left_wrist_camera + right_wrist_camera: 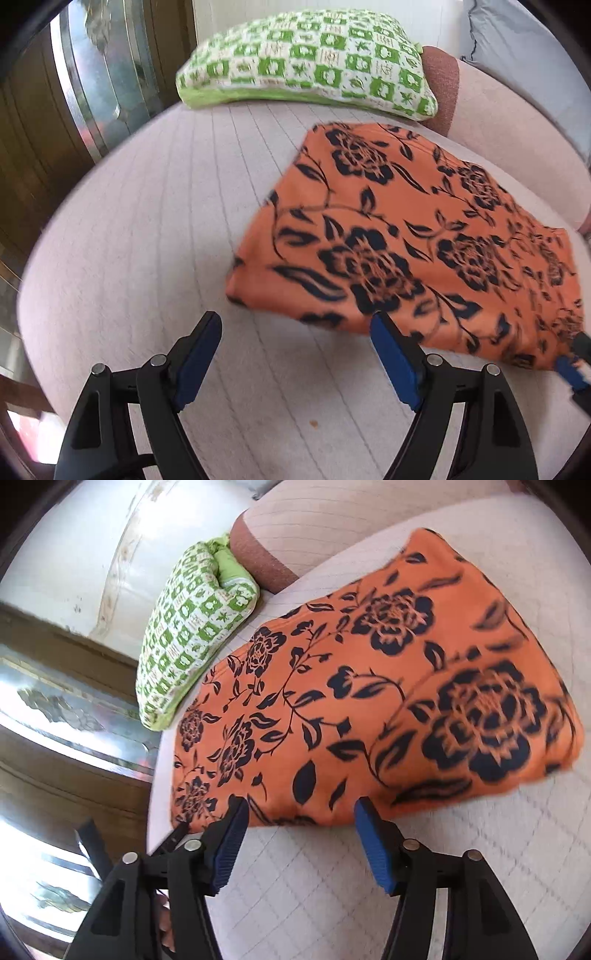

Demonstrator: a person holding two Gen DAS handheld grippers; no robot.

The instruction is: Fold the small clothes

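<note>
An orange cloth with black flowers point(406, 229) lies folded flat on a pale quilted seat cushion point(147, 240). My left gripper point(295, 323) is open just before the cloth's near edge. Its right finger point(391, 350) overlaps that edge, and nothing sits between the pads. In the right wrist view the same cloth point(369, 686) fills the middle. My right gripper point(301, 808) stands open at the near hem, its pads apart and not pressing on the fabric. Part of the right gripper point(576, 362) shows at the cloth's near right corner in the left wrist view.
A green and white patterned pillow point(306, 59) lies at the back of the seat, beside a brown cushion end point(441, 92). The seat backrest point(517, 122) curves along the right. Dark wooden furniture with glass point(74, 110) stands past the seat's left edge.
</note>
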